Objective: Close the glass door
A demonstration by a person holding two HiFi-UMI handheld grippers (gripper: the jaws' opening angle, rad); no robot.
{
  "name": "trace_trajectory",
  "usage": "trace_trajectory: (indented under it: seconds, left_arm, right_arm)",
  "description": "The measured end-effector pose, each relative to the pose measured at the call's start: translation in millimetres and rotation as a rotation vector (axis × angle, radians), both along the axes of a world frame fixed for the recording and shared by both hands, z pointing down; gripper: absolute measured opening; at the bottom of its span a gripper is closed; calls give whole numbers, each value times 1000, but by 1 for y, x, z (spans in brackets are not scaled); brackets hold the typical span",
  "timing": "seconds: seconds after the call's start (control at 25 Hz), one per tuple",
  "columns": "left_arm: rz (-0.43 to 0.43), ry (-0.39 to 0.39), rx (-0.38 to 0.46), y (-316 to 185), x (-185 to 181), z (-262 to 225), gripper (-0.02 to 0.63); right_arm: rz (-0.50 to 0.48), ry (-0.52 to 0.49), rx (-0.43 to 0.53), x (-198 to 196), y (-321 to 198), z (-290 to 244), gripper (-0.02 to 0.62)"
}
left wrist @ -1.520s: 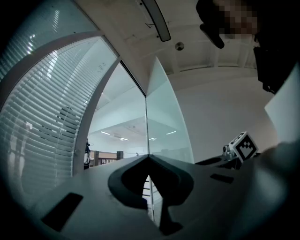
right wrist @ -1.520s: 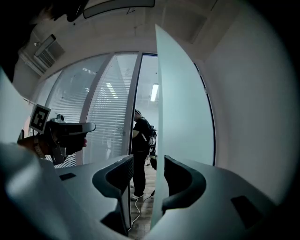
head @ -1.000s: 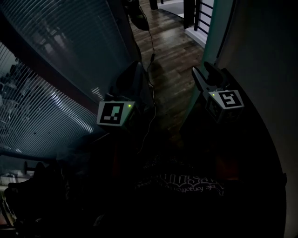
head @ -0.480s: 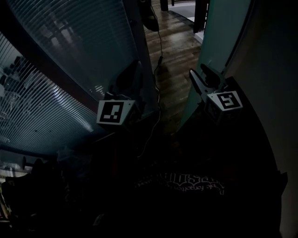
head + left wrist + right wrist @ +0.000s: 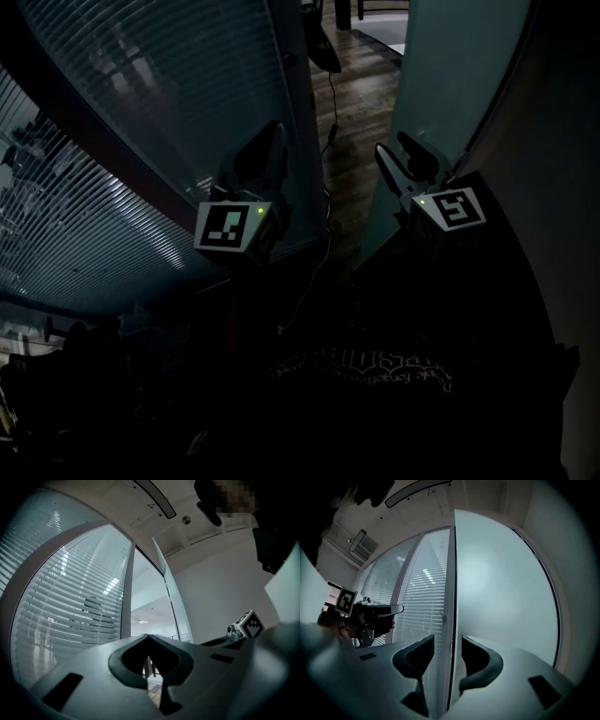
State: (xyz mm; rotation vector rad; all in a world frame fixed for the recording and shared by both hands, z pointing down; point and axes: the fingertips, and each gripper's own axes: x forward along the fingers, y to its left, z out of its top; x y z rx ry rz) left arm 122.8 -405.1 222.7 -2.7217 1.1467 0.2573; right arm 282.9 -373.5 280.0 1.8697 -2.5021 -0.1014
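Note:
The frosted glass door [image 5: 459, 66] stands at the right of the dim head view, its edge toward a strip of wooden floor. In the right gripper view the door [image 5: 501, 583] fills the right side, and its vertical edge runs between the jaws of my right gripper [image 5: 447, 644]. Those jaws are open and straddle the edge. In the head view the right gripper [image 5: 403, 155] is at the door's edge. My left gripper [image 5: 267, 155] is held beside the blinds wall, apart from the door. Its jaws [image 5: 149, 637] meet at the tips with nothing between them.
A glass wall with horizontal blinds [image 5: 169, 84] curves along the left, with its dark frame post by the left gripper. A narrow strip of wooden floor [image 5: 361, 84] shows between wall and door. A thin cable [image 5: 328, 234] trails down it. The person's dark clothing fills the bottom.
The strip of floor between the blinds wall and the door has narrowed in the head view. Both grippers keep much the same places in the frame.

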Motion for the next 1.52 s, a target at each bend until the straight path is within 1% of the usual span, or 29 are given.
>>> trace_trajectory:
  seconds: [0.2, 0.44, 0.72, 1.0, 1.12, 1.28, 1.32, 1.36, 1.4, 1.44, 1.52]
  left_arm:
    - [-29, 4, -6, -26, -17, 0, -5]
    - [-51, 4, 10, -28, -19, 3, -5]
    - [-47, -6, 26, -34, -19, 12, -5]
    - [-20, -12, 20, -59, -20, 3, -5]
    - [-14, -6, 11, -70, -22, -2, -5]
    - [-13, -7, -1, -77, -23, 4, -5]
    - [-14, -8, -6, -78, -24, 6, -5]
    - [-15, -8, -9, -80, -25, 8, -5]
    - [-17, -9, -12, -81, -25, 9, -5]
    - [-20, -9, -12, -83, -26, 9, -5]
    - [-26, -8, -10, -87, -25, 7, -5]
  right_arm:
    - [-28, 8, -19, -14, -34, 2, 183]
    - [-45, 6, -15, -16, -43, 12, 183]
    - [-47, -4, -5, -18, -50, 24, 183]
    - [-44, -5, -9, -27, -77, 15, 181]
    - [-20, -5, -6, -22, -85, 7, 181]
    - [37, -15, -31, 1, -96, 12, 176]
    - [59, -15, -37, 7, -99, 15, 153]
    - [87, -14, -42, 13, -101, 17, 100]
    - [112, -12, -46, 18, -104, 18, 23]
    - [124, -10, -49, 21, -106, 19, 3]
    - [106, -6, -56, 19, -111, 19, 2]
